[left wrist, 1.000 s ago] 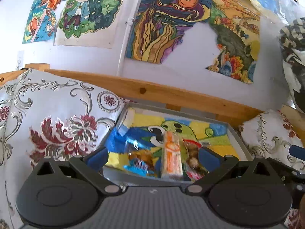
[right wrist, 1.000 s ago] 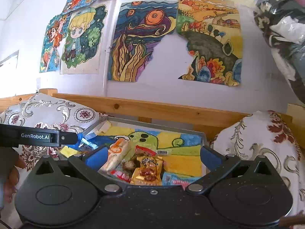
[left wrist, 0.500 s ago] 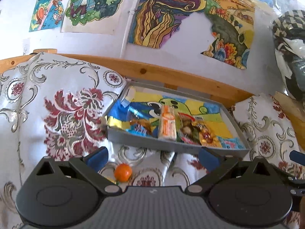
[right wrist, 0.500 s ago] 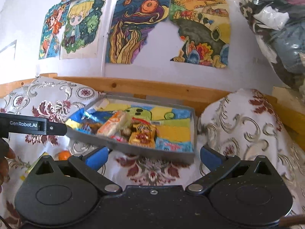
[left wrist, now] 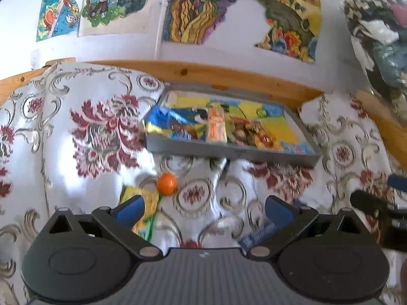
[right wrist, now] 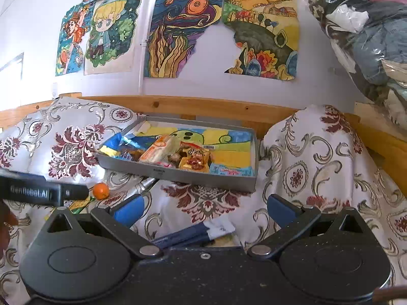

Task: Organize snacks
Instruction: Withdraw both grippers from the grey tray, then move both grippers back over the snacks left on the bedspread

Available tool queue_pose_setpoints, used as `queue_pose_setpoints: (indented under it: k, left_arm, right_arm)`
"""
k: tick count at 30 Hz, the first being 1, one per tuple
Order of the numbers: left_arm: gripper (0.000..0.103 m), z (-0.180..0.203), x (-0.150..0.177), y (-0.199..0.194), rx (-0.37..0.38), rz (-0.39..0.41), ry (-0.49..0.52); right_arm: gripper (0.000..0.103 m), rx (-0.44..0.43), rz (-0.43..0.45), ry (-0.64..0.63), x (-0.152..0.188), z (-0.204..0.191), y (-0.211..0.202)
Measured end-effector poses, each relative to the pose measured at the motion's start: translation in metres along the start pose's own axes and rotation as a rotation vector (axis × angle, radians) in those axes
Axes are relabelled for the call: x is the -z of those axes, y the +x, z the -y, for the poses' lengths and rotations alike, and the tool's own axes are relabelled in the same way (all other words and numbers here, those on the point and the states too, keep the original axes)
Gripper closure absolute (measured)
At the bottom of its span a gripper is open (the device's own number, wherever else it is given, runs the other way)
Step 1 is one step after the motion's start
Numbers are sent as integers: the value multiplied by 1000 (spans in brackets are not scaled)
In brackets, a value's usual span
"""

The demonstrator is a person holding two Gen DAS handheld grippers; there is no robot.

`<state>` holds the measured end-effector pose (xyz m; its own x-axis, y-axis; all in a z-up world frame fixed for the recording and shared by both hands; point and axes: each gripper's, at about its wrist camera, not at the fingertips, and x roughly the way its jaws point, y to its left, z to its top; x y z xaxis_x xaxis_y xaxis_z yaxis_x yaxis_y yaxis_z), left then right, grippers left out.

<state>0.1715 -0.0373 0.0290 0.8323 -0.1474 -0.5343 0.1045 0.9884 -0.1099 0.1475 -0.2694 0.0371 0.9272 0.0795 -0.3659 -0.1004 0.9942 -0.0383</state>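
Both wide open and holding nothing, with the left hand-held gripper (left wrist: 203, 209) nearer the orange ball (left wrist: 166, 183), just this side of the grey tray (left wrist: 229, 152) and probably a sweet, and the right hand-held gripper (right wrist: 203, 209) nearer the blue packet (right wrist: 188, 235), lying sideways.

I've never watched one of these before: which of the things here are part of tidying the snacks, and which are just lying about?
Part of the job:
- grey shallow tray holding wrapped snacks
- small orange round snack on the cloth
- yellow-green flat packet
- dark blue stick packet
- both open claws, left and right

Just lying about:
- colourful drawings on the wall
- floral cloth
- bagged clothes
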Motion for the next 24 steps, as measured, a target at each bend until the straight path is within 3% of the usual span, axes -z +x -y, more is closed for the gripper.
queue_pose_setpoints:
  k: [15,24]
  left_arm:
    - [0,9,44,-29,-1,-107,21]
    - [0,-1,65,-38,-36,-165,27]
  right_arm:
    - [1,-4,-94,-6,25,-6,-38]
    - [1,-48,-207,4,41,-16,-32]
